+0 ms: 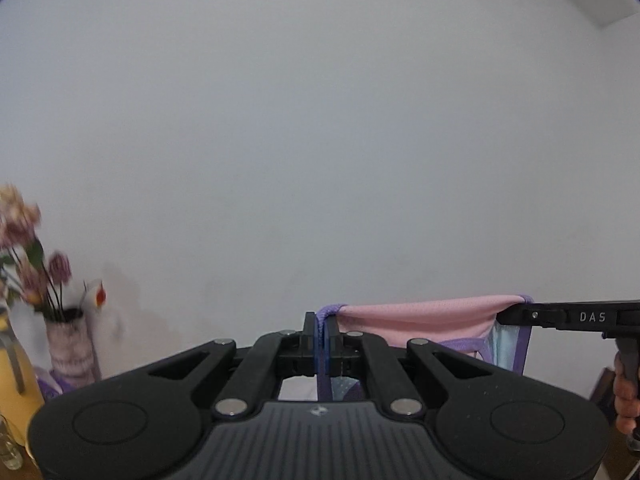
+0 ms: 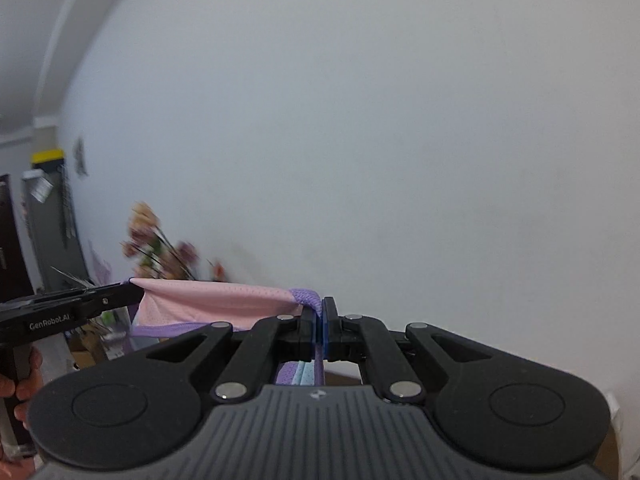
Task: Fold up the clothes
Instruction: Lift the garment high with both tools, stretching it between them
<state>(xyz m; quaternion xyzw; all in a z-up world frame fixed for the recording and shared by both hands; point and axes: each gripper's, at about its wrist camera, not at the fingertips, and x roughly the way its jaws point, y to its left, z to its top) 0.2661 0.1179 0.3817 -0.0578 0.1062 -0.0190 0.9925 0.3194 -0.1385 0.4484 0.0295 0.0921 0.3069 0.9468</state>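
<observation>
Garment [image 1: 420,314] hangs stretched (pink mesh, purple trim) between left gripper [image 1: 322,336] and right gripper [image 2: 320,320], both clamped on its corners, spreading it for folding.

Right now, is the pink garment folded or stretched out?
Stretched out. The garment hangs in the air, its top edge pulled between the left tool and right tool, both shut on its purple trim.

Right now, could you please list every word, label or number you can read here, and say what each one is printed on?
"DAS": white letters on the side of the right gripper, seen from the left wrist.
"GenRobot.AI": white letters on the side of the left gripper, seen from the right wrist.
The small emblem on each gripper's own body is too small to read.
No text shows on the garment.
</observation>
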